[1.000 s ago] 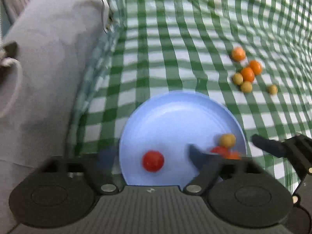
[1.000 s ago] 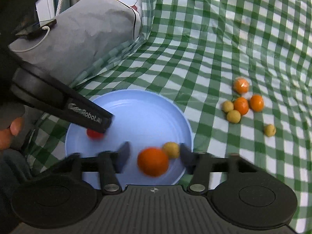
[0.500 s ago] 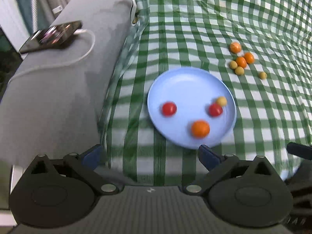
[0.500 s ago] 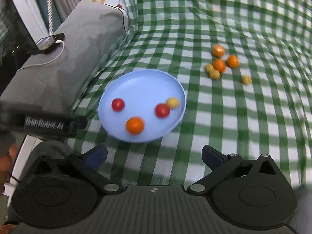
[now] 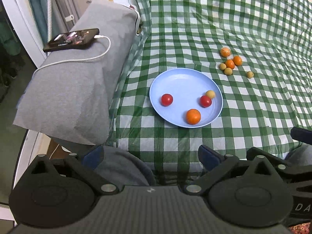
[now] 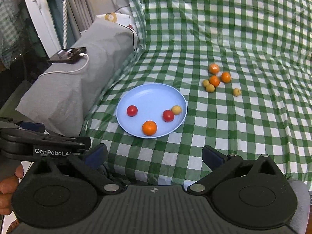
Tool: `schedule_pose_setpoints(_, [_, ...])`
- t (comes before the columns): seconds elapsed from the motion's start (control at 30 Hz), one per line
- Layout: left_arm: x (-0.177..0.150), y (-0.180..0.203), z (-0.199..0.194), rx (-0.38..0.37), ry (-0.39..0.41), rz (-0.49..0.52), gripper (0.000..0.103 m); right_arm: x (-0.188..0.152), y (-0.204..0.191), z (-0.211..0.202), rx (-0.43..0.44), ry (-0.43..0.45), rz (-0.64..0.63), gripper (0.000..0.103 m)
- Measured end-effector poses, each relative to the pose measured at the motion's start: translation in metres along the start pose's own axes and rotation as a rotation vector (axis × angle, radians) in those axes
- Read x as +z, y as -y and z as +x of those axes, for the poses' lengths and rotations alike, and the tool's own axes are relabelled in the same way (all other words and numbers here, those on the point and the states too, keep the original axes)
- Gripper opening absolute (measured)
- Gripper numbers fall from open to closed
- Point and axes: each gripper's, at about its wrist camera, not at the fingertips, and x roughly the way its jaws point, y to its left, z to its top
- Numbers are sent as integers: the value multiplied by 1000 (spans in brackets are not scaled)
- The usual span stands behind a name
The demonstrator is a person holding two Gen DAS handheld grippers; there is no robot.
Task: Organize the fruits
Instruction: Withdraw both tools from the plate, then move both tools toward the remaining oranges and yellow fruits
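Observation:
A light blue plate (image 5: 181,78) (image 6: 154,93) lies on the green checked cloth. It holds two red tomatoes (image 5: 167,99) (image 6: 132,110), an orange (image 5: 193,116) (image 6: 149,128) and a small yellow fruit (image 5: 210,94) (image 6: 176,109). Several loose oranges (image 5: 230,64) (image 6: 214,81) and small yellow fruits (image 5: 228,71) (image 6: 210,88) lie on the cloth beyond the plate, to its right. My left gripper (image 5: 150,155) and right gripper (image 6: 154,154) are both open and empty, held well back from the plate near the cloth's front edge.
A grey cushion (image 5: 81,74) (image 6: 78,74) at the left carries a phone (image 5: 71,40) (image 6: 68,55) on a white cable. The left gripper's body (image 6: 39,146) shows at the left of the right wrist view. Curtains and a white frame stand at far left.
Both grippers have pulled back and up from the plate, leaving a tomato and an orange on it. The whole plate and the cushion have come into view.

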Motion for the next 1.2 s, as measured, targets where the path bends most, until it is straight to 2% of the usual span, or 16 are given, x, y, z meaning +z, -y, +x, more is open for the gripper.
schedule_pose_setpoints(0.4, [-8, 7, -13, 13, 24, 18, 103, -8, 3, -20, 0, 42, 10, 102])
schedule_pose_setpoints(0.97, [-6, 7, -12, 17, 14, 29, 103, -9, 5, -20, 2, 44, 16, 102])
schedule_pose_setpoints(1.2, [1, 11, -6, 25, 5, 34, 103, -4, 17, -16, -18, 61, 61, 102])
